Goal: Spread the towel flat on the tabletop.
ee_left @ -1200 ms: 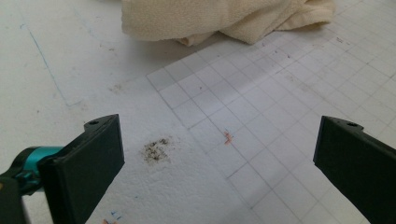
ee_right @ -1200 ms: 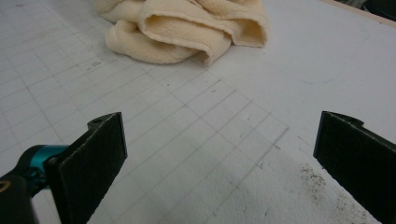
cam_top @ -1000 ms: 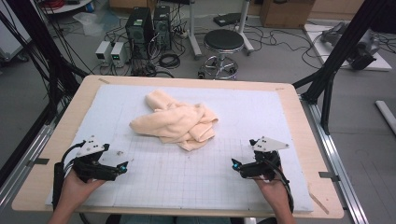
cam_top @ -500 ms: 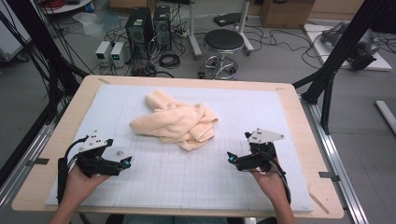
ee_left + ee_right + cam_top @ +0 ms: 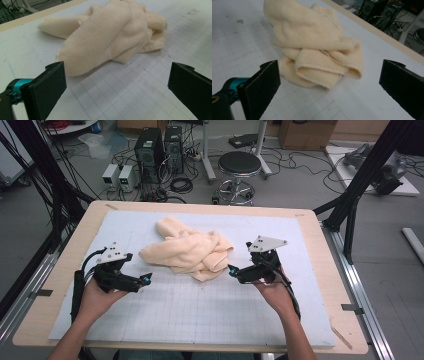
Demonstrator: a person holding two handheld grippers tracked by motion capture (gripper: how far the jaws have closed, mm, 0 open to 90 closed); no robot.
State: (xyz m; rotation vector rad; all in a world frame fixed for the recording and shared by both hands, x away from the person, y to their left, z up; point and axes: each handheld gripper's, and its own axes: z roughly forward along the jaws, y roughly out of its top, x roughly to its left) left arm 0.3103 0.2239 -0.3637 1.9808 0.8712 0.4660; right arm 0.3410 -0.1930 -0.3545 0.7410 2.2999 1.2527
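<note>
The crumpled towel (image 5: 190,251) is flanked by the left gripper (image 5: 146,279) and right gripper (image 5: 232,270); wide-spread, empty jaws are revealed in the gripper views.

Bare mat (image 5: 200,315) around crumpled towel (image 5: 192,251)

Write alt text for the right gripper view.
A crumpled cream towel lies on a white gridded mat, just ahead of the right tongs, whose two black jaws stand wide open and apart from it. The wooden table edge runs behind.
</note>
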